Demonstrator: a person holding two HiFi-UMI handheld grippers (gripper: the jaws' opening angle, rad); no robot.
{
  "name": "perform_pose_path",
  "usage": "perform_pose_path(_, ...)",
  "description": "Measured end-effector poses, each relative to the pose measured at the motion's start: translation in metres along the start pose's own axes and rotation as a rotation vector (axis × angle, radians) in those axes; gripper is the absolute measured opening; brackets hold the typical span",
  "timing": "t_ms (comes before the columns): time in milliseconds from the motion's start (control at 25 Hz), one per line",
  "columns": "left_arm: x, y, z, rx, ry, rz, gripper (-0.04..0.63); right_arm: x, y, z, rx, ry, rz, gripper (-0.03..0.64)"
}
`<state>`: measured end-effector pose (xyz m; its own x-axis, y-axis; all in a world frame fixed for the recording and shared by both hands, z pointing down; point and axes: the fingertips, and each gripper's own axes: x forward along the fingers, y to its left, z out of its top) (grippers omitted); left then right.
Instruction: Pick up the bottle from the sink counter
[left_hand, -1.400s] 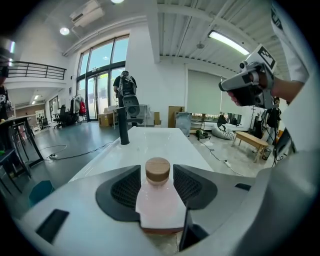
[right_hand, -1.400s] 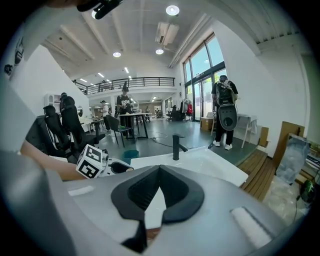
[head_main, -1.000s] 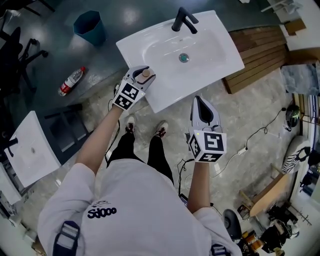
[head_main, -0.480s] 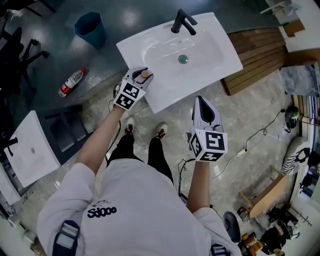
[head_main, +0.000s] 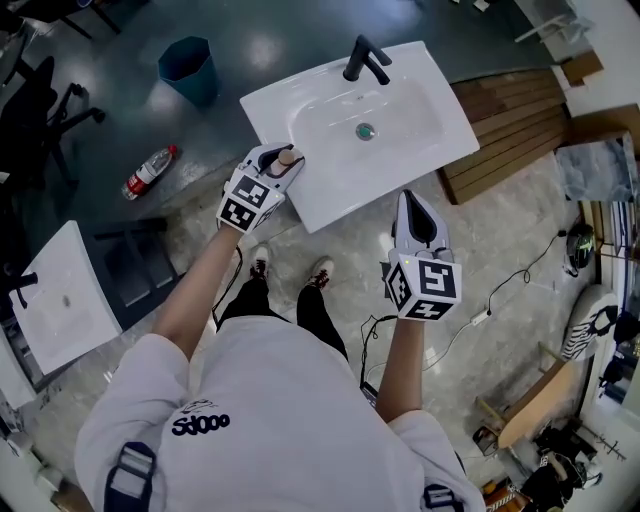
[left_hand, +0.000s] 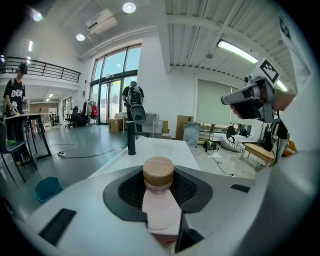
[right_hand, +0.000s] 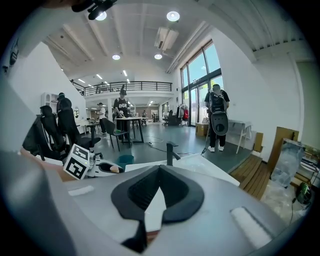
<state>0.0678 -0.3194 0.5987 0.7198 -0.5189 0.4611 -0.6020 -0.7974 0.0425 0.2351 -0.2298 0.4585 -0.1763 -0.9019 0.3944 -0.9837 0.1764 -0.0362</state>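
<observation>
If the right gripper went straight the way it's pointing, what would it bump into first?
Probably the near edge of the white sink. The right gripper points toward it and nothing shows in between, though depth is hard to judge.

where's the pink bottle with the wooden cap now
The pink bottle sits in the left gripper's jaws, head view left, by the white sink's near left corner.
</observation>
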Motion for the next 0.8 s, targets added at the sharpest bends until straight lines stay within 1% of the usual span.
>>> perform_pose_path(200, -0.023, -0.007, 0.048, 0.057, -0.076, -0.029, 0.129, -0.005, 0.001, 0.021, -0.020, -0.038, 0.006, 0.011)
perform_pose_path(280, -0.033, -0.008, 0.067, 0.075, -0.101, -0.033, 0.129, -0.008, 0.002, 0.030, -0.045, -0.052, 0.001, 0.011)
perform_pose_path(480, -0.058, -0.011, 0.114, 0.071, -0.192, -0.066, 0.129, -0.016, -0.002, 0.053, -0.098, -0.090, -0.017, 0.011)
perform_pose_path(800, -0.086, -0.024, 0.162, 0.129, -0.235, -0.076, 0.127, -0.025, 0.000, 0.083, -0.131, -0.168, -0.010, 0.011)
